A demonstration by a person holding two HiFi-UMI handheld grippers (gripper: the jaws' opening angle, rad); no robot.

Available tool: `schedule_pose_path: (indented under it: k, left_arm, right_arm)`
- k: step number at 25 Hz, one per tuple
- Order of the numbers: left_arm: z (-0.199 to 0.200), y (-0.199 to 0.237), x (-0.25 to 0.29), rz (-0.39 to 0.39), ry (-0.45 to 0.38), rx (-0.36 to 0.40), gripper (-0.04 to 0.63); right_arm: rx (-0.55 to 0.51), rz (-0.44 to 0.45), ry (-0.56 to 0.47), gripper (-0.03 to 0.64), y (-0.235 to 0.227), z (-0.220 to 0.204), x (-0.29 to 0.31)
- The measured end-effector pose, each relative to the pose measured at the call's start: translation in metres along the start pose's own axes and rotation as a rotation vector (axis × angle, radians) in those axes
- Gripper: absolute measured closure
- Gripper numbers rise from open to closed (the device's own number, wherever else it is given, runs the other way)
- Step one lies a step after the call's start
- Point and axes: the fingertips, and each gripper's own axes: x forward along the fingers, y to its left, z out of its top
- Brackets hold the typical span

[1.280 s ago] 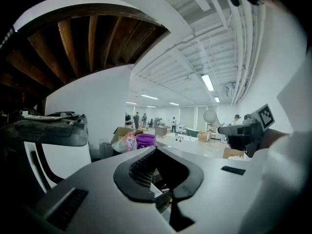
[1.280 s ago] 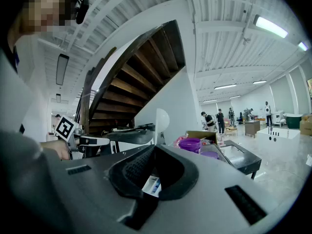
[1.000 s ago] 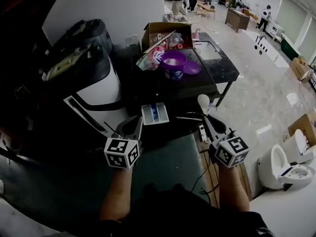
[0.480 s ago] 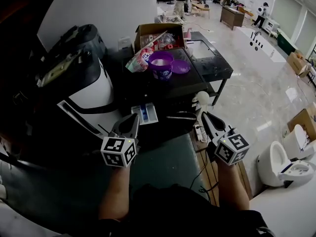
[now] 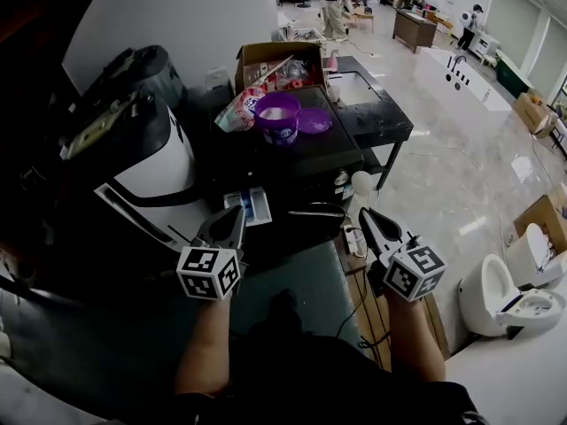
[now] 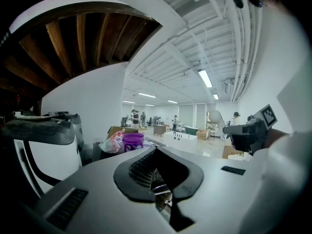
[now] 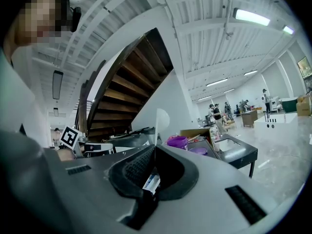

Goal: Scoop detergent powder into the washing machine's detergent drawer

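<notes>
The washing machine [image 5: 155, 162] stands at the left with its detergent drawer [image 5: 249, 205] pulled out, a blue compartment showing. A purple detergent tub [image 5: 277, 117] stands open on the black table [image 5: 332, 158], its lid [image 5: 316, 119] beside it. My right gripper [image 5: 366, 215] is shut on the handle of a white scoop [image 5: 361, 182], to the right of the drawer and apart from it. The scoop [image 7: 159, 123] rises edge-on above the jaws; whether it carries powder is hidden. My left gripper [image 5: 232, 215] is shut and empty, just in front of the drawer.
A cardboard box [image 5: 275, 60] and a pink pouch [image 5: 239, 109] sit behind the tub. A lower black table [image 5: 372, 104] stands further right. A white toilet [image 5: 509, 295] and boxes are on the floor at right. Cables [image 5: 353, 237] lie by the table leg. People stand far back.
The table, tub and drawer have slid left and up in the head view. Both grippers keep their pose, and the scoop now sits farther to the right of the drawer.
</notes>
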Motion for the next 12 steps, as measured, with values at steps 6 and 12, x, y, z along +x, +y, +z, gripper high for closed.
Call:
schedule_pose_path:
  k: [6, 12]
  left_arm:
    - [0.007, 0.008, 0.034, -0.017, -0.012, 0.002, 0.588]
    - [0.022, 0.033, 0.078, -0.025, -0.048, -0.02, 0.588]
  right_arm:
    - [0.011, -0.017, 0.016, 0.598, -0.021, -0.004, 0.017]
    - [-0.014, -0.029, 0.05, 0.598, -0.049, 0.006, 0.057]
